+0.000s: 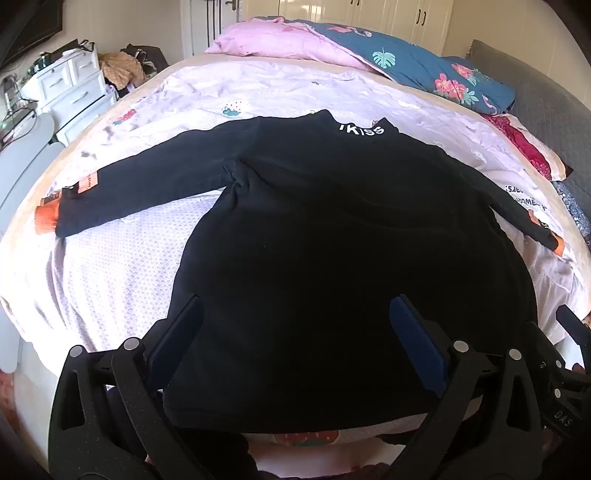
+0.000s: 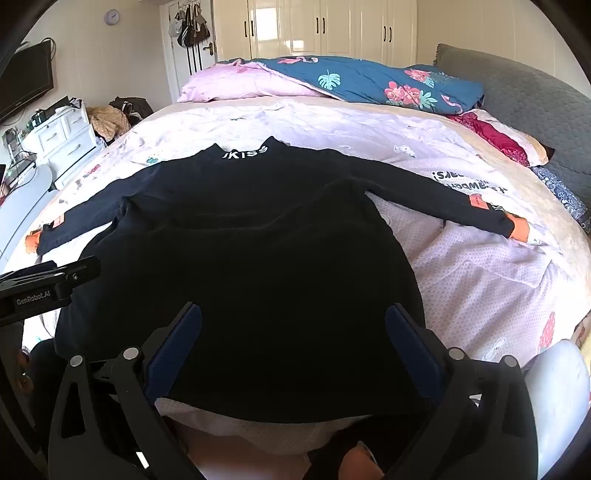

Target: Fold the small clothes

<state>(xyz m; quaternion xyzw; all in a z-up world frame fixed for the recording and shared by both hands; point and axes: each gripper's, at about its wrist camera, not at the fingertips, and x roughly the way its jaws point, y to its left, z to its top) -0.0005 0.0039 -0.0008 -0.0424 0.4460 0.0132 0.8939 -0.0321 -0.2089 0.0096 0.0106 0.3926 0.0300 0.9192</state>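
Leftmost, far side: white drawer unit against the wall, with a heap of tan and dark clothes just to its right on the floor side of the bed.

Bed: pale lilac printed cover, fills most of both views; cover is creased in places.

Black long-sleeved top: lies flat on the bed cover, hem at the near edge, high collar at the far end bearing white lettering. Both sleeves are spread outward. Left sleeve reaches toward the left edge of the bed, with an orange label and an orange cuff. Right sleeve reaches toward the right, likewise with an orange label and an orange cuff.

Left gripper: held over the near left part of the top's body, tilted downward; its blue-padded fingers stand wide apart, nothing clamped between them. Whether the tips touch the cloth cannot be told.

Right gripper: held over the near hem, tilted downward, just right of the left gripper; fingers wide apart, nothing clamped.

Far end of bed: pink quilt, then a blue floral quilt to its right.

Far right: red-patterned pillow, and a grey padded headboard beyond it.

Back wall: cream wardrobe doors.
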